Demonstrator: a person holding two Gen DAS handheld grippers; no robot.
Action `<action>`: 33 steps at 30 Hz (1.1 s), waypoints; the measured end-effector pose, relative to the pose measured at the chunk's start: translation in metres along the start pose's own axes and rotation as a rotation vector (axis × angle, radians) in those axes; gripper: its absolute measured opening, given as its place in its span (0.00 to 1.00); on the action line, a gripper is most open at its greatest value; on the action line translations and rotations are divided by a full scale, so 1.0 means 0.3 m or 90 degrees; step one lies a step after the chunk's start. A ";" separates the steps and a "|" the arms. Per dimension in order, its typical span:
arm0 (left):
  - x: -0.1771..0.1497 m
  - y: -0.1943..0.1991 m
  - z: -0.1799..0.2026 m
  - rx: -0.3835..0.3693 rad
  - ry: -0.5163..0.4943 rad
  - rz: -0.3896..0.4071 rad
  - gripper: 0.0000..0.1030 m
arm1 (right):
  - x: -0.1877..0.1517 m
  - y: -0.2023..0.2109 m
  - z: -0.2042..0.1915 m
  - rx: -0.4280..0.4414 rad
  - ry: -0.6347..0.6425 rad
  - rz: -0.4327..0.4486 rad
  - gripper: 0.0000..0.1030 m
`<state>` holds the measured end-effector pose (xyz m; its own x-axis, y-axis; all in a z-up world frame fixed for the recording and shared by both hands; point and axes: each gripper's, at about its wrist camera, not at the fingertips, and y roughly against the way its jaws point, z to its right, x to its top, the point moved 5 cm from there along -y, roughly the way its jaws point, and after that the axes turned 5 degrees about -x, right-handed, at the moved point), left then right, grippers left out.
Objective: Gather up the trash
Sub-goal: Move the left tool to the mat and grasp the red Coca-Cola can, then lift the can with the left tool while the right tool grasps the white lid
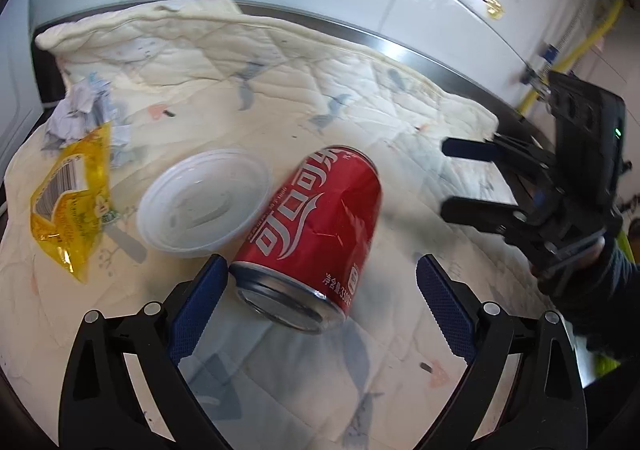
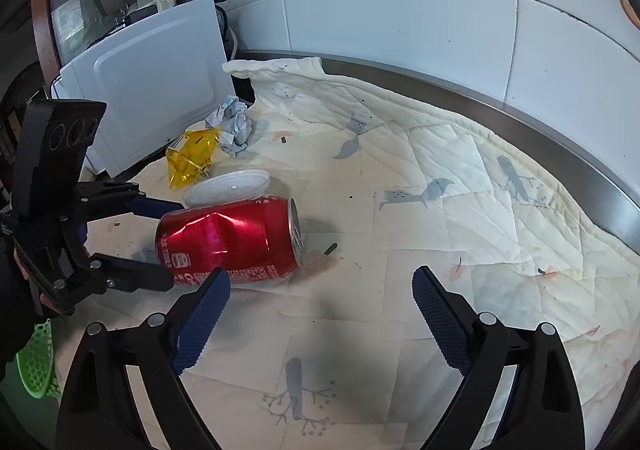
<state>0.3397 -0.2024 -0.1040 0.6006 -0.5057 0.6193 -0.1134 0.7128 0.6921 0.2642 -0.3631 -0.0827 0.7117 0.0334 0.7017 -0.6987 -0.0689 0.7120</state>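
Your left hand-held gripper (image 1: 320,282) stands wide, the dented red can (image 1: 312,230) lying on its side between the blue pads, close to the left one. A white plastic lid (image 1: 200,202) touches the can; a yellow wrapper (image 1: 72,202) and crumpled paper (image 1: 80,110) lie beyond on the quilted cloth (image 1: 280,70).

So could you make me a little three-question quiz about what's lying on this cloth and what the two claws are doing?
1. True or false: the red can stands upright.
2. Which item touches the can's side? A) white plastic lid B) yellow wrapper C) crumpled paper
3. Fill in: the left claw is spread wide around the can's ____ end.

Key
1. False: it lies on its side on the quilted cloth, dented in the middle.
2. A: the lid sits right against it; wrapper and paper lie further off, by the white appliance.
3. Bottom: its pads have not closed on it. The right claw is open, holding nothing.
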 end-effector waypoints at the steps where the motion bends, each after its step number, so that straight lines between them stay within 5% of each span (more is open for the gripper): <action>1: -0.005 0.000 0.022 -0.010 -0.010 -0.004 0.91 | -0.001 0.002 0.005 -0.002 -0.001 0.001 0.87; 9: -0.001 -0.020 0.121 -0.029 -0.067 -0.026 0.90 | -0.011 0.056 0.090 -0.030 -0.024 0.012 0.87; 24: 0.080 -0.214 0.133 0.033 -0.163 -0.140 0.90 | -0.043 0.085 0.196 -0.055 -0.041 0.013 0.87; 31: 0.072 -0.263 0.164 0.057 -0.199 -0.149 0.63 | -0.049 0.082 0.217 -0.061 -0.045 0.007 0.87; 33: 0.074 -0.248 0.160 0.059 -0.183 -0.135 0.62 | -0.049 0.086 0.219 -0.061 -0.047 0.007 0.87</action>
<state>0.3235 -0.2901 -0.1240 0.3726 -0.7633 0.5278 -0.0897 0.5365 0.8391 0.2405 -0.4307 -0.0764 0.7044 -0.0405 0.7087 -0.7083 0.0266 0.7054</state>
